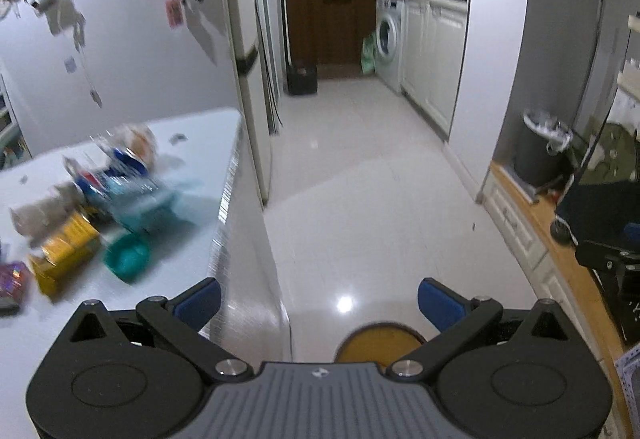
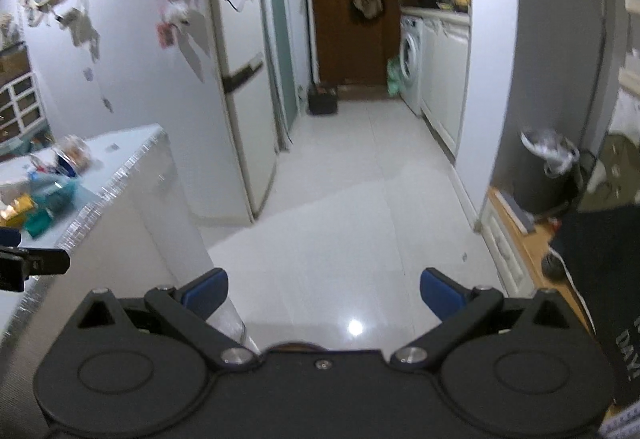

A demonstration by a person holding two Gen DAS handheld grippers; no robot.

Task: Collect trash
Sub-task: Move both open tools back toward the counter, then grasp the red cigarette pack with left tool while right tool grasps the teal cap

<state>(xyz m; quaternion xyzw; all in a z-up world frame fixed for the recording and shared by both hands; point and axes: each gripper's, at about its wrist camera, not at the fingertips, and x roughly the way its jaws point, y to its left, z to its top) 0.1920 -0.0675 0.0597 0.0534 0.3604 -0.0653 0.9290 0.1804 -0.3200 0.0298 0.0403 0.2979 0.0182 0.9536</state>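
Wide white tiled floor (image 1: 360, 199) ahead, bare and open toward the washing machine (image 1: 388, 35), offering plenty of room to walk or swing either arm. White table (image 1: 192, 263) at left, its foil-trimmed edge running toward the fridge (image 1: 248, 39). Trash pile (image 1: 100, 199) heaped on that tabletop, well back from the edge: yellow box (image 1: 64, 255), teal cup (image 1: 128, 255) on its side, blue wrappers, all blurred. Lined dark bin (image 1: 540, 151) well apart at right, set in a nook beside a wooden ledge, probably the drop point. Left gripper (image 1: 318, 301) spread wide and empty, hovering off the table corner. Right gripper (image 2: 324, 291) likewise parted with nothing between the blue pads, over the floor. Likely 1 reach leftward needed first.
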